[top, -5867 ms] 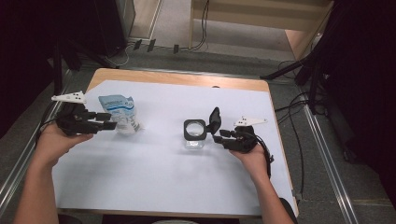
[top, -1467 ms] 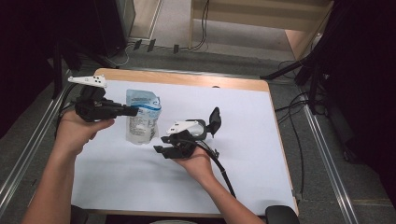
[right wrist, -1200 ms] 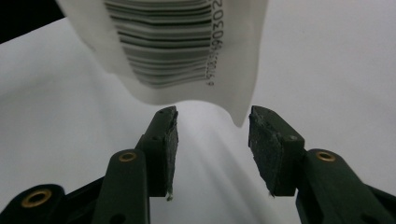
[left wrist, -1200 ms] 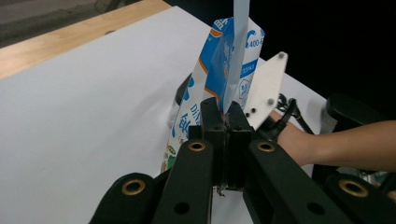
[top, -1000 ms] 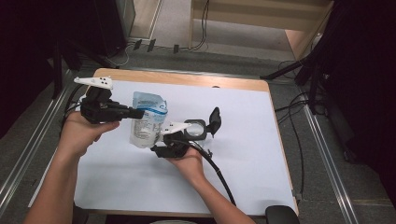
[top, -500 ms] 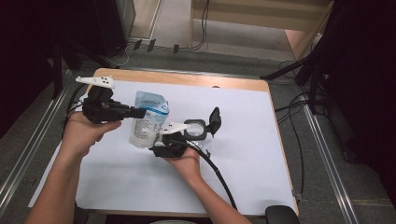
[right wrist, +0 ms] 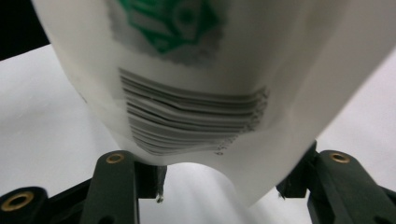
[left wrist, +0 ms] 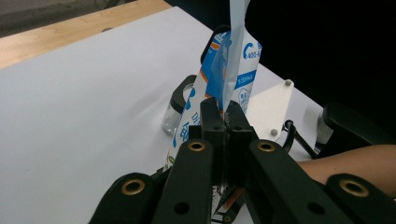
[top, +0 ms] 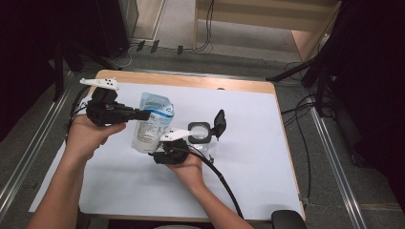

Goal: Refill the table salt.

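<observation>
- High view: the left tongs (top: 143, 114) are clamped shut on the upper edge of a white-and-blue soft plastic stand-up pouch (top: 152, 125), held above the white-covered wooden desk (top: 248, 143). The pouch hangs tilted, top toward the far side. The right tongs (top: 160, 155) sit at the pouch's bottom end, the hand palm-up below them. Just beside, to the right, a small clear glass jar (top: 199, 139) stands on the desk with its black hinged lid (top: 219, 123) swung open.
- Left gripper view: the left tongs' jaws meet on a thin side seam of the pouch (left wrist: 229, 65), no gap visible. The glass jar (left wrist: 180, 109) stands behind the pouch on the desk (left wrist: 84, 93).
- Right gripper view: the pouch's white bottom with a printed barcode (right wrist: 196, 116) lies between the right tongs (right wrist: 219, 184). Their jaws stand about half open and have just been widening; the left pad looks clear of the film, contact at the right pad I cannot tell.
</observation>
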